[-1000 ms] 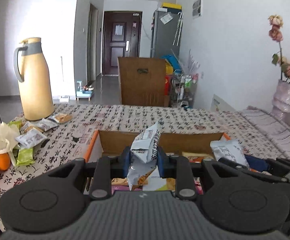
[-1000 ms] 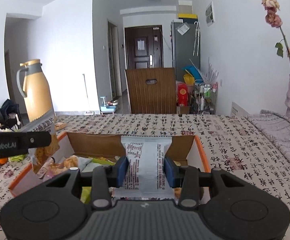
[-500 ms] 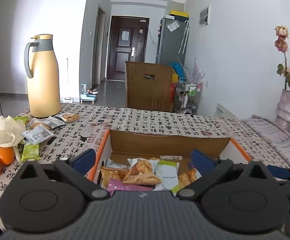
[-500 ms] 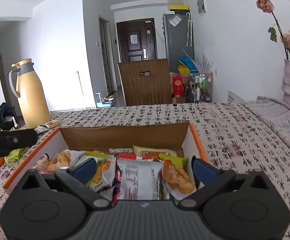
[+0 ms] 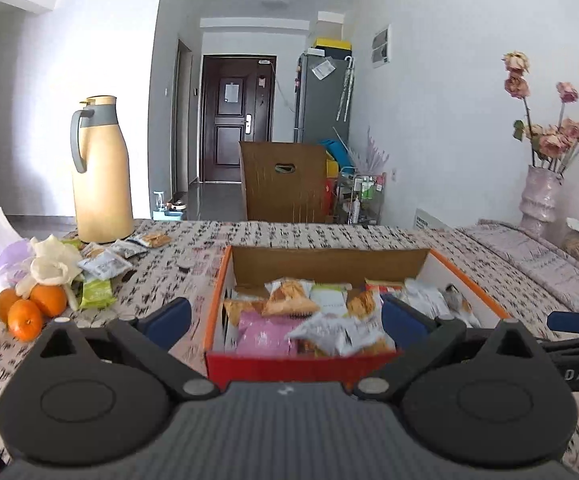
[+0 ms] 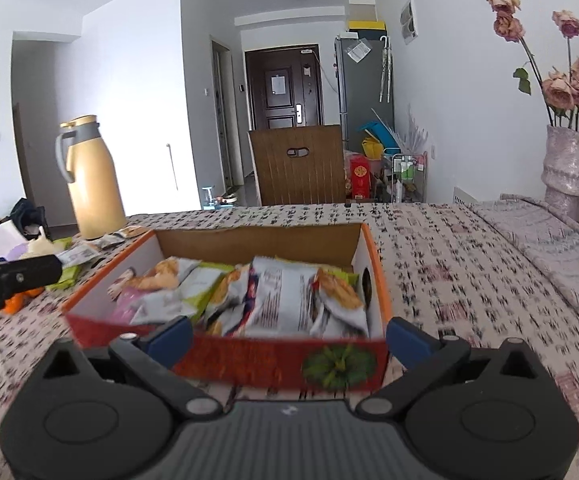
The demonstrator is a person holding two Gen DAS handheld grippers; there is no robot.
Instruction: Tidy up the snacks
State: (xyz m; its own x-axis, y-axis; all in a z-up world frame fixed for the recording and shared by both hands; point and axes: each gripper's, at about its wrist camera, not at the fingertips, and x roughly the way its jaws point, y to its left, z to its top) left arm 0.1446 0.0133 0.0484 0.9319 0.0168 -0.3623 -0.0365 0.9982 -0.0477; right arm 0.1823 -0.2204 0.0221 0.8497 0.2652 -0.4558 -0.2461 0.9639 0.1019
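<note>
An orange-rimmed cardboard box (image 5: 329, 258) (image 6: 257, 242) sits on the patterned tablecloth, filled with several snack packets (image 5: 329, 328) (image 6: 285, 300). My left gripper (image 5: 285, 320) is open and empty, held just before the box's red front wall. My right gripper (image 6: 287, 334) is open and empty, also before the front wall; its arm shows at the right in the left wrist view (image 5: 573, 334). More loose snack packets (image 5: 105, 264) lie on the table at the left, near the flask.
A tan thermos flask (image 5: 99, 172) (image 6: 89, 180) stands at the far left. Oranges (image 5: 29, 312), a white glove and a tissue pack lie by it. A vase of dried roses (image 5: 541, 200) (image 6: 565, 172) stands at the far right. A chair back (image 5: 285, 180) is behind the table.
Both grippers let go of their snack packets, which dropped into the box. Both opened wide and drew back toward me, so the box's front wall is now in view.
</note>
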